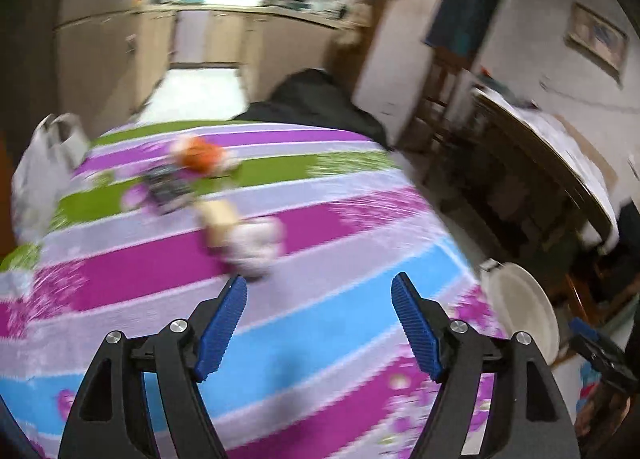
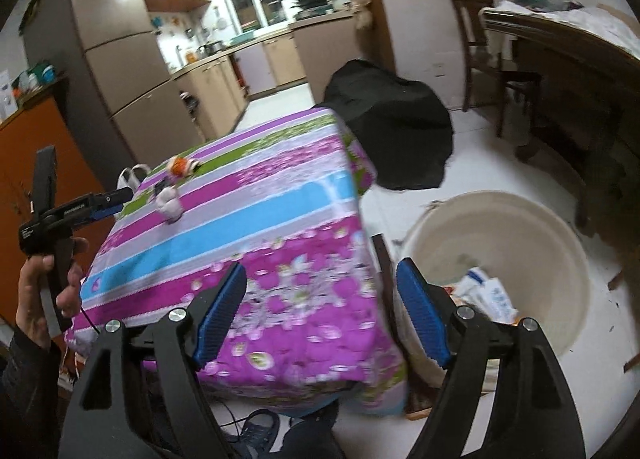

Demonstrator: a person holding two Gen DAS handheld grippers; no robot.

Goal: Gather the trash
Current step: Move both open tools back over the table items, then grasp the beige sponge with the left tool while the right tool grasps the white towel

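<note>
Several pieces of trash lie in a loose row at the far left of the striped tablecloth (image 1: 320,227): an orange scrap (image 1: 198,155), a dark wrapper (image 1: 168,187), a beige piece (image 1: 218,219) and a crumpled white tissue (image 1: 256,243). My left gripper (image 1: 320,291) is open and empty, just short of the tissue. My right gripper (image 2: 320,279) is also open and empty, over the table's near right corner beside the cream bucket (image 2: 500,231). White and blue packaging (image 2: 490,293) lies in the bucket. The right wrist view shows the tissue (image 2: 170,207) and the left gripper (image 2: 116,201) in a hand.
A white plastic bag (image 1: 44,171) hangs at the table's far left edge. A black bag (image 2: 392,131) sits on the floor beyond the table. A wooden table (image 2: 568,55) and chair (image 2: 480,39) stand at right, a fridge (image 2: 116,51) at left. Shoes (image 2: 256,431) are below.
</note>
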